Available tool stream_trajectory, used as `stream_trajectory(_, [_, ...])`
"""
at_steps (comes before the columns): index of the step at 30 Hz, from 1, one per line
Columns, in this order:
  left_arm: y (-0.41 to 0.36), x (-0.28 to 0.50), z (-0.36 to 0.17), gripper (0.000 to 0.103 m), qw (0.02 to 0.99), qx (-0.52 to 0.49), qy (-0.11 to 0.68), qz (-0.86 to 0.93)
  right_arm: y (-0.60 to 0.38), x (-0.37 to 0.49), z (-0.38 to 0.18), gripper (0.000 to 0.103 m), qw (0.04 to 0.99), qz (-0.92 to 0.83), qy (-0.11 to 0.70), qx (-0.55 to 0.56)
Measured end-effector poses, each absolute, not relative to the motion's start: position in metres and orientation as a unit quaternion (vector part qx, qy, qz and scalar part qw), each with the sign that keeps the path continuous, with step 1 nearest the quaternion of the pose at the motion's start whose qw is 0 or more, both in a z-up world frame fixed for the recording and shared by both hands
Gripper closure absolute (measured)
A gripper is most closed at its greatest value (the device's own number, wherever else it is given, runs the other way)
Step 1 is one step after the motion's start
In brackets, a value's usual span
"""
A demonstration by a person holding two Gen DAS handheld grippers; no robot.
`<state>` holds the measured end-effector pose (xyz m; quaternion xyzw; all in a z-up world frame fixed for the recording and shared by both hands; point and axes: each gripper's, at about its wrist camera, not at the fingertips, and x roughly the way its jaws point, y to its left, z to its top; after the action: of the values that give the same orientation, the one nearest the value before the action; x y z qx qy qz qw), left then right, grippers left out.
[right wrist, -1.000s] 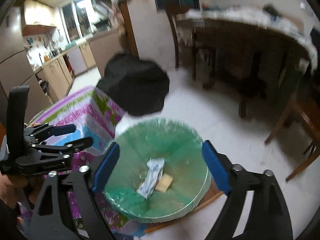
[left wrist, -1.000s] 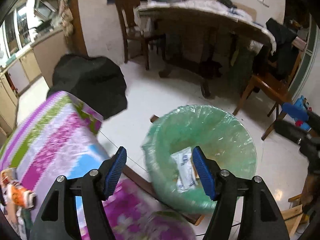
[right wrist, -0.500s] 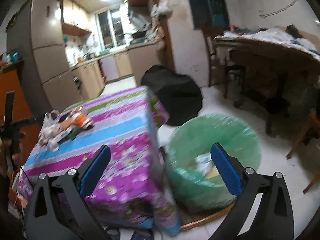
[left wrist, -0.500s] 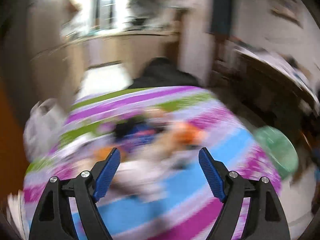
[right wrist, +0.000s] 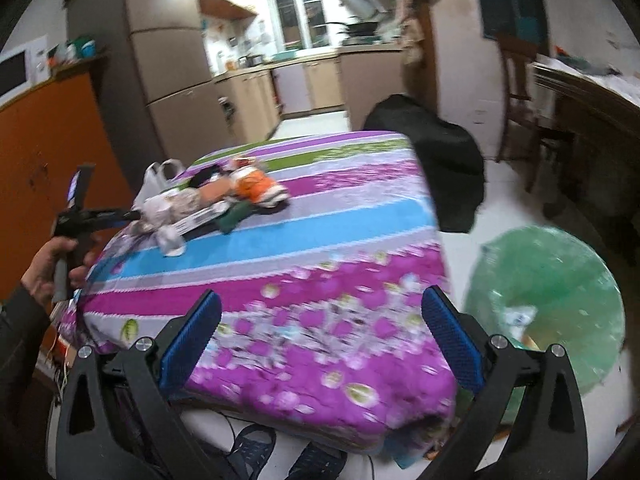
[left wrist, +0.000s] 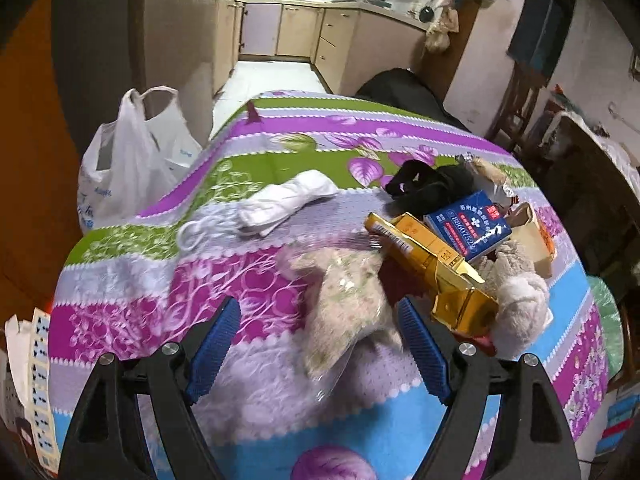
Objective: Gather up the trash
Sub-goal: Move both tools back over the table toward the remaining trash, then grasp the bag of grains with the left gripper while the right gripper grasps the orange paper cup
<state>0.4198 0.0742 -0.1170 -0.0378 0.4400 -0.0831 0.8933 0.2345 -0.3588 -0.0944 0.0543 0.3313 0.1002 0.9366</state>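
My left gripper (left wrist: 320, 344) is open and empty, low over the floral tablecloth (left wrist: 248, 288), with a clear crumpled plastic bag (left wrist: 344, 304) between its blue pads. Beside it lie a gold carton (left wrist: 436, 264), a blue box (left wrist: 468, 224), a white cloth (left wrist: 288, 200) and a black item (left wrist: 428, 184). My right gripper (right wrist: 320, 340) is open and empty above the table's near corner. The green-lined trash bin (right wrist: 552, 292) stands on the floor at its right, with scraps inside. The trash pile (right wrist: 216, 200) lies far left on the table.
A white plastic bag (left wrist: 128, 160) hangs at the table's left edge. A black bag (right wrist: 440, 168) sits on the floor behind the table. A plush toy (left wrist: 516, 296) lies by the carton. A wooden table and chair (right wrist: 568, 112) stand at the right. Shoes (right wrist: 280, 456) are under the table's edge.
My left gripper swung from above the bin to the trash pile on the table. My right gripper pulled back from the bin to over the table's corner. Both stayed open.
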Motion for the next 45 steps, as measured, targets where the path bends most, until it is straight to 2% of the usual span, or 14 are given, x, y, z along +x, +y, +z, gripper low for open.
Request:
stream_trajectory(2, [0.064,0.434,-0.13,0.023,0.891,-0.017,0.448,-0.074,-0.345,0.245,-0.092,0.006,0.934,0.123,0.332,0.05])
stream_trajectory(4, [0.058,0.438,-0.134,0.034,0.89,-0.012,0.449,-0.081,-0.331,0.251,-0.088,0.006,0.932,0.144,0.329,0.047])
stream_trajectory(5, [0.056,0.44,-0.135,0.052,0.89,-0.014,0.449,-0.084,-0.324,0.256,-0.086,0.006,0.931,0.155,0.328,0.043])
stream_trajectory(6, [0.055,0.437,-0.134,0.057,0.891,-0.016,0.446,-0.083,-0.316,0.262,-0.084,0.007,0.929,0.167,0.327,0.038])
stream_trajectory(7, [0.056,0.438,-0.133,0.059,0.894,-0.015,0.441,-0.08,-0.308,0.267,-0.082,0.008,0.927,0.181,0.327,0.036])
stream_trajectory(9, [0.054,0.434,-0.132,0.062,0.898,-0.009,0.433,-0.079,-0.294,0.279,-0.081,0.021,0.919,0.208,0.333,0.032])
stream_trajectory(11, [0.052,0.425,-0.129,0.063,0.904,0.005,0.422,-0.076,-0.278,0.296,-0.082,0.037,0.909,0.232,0.345,0.029])
stream_trajectory(13, [0.056,0.418,-0.125,0.063,0.908,0.002,0.411,-0.074,-0.269,0.313,-0.087,0.044,0.9,0.247,0.356,0.037])
stream_trajectory(24, [0.058,0.4,-0.11,0.064,0.914,-0.007,0.396,-0.094,-0.257,0.446,-0.127,0.044,0.887,0.188,0.413,-0.083])
stream_trajectory(32, [0.053,0.408,-0.118,0.064,0.907,-0.014,0.406,-0.112,-0.245,0.486,-0.139,0.041,0.859,0.22,0.447,-0.116])
stream_trajectory(34, [0.055,0.409,-0.119,0.064,0.906,-0.02,0.407,-0.111,-0.247,0.489,-0.141,0.045,0.856,0.225,0.453,-0.105])
stream_trajectory(36, [0.056,0.409,-0.119,0.064,0.907,-0.019,0.406,-0.108,-0.245,0.487,-0.139,0.056,0.86,0.224,0.446,-0.109])
stream_trajectory(38, [0.055,0.406,-0.117,0.064,0.91,-0.017,0.402,-0.105,-0.244,0.481,-0.136,0.062,0.866,0.218,0.436,-0.11])
stream_trajectory(45, [0.056,0.389,-0.108,0.064,0.921,-0.027,0.379,-0.089,-0.254,0.442,-0.111,0.063,0.898,0.186,0.393,-0.073])
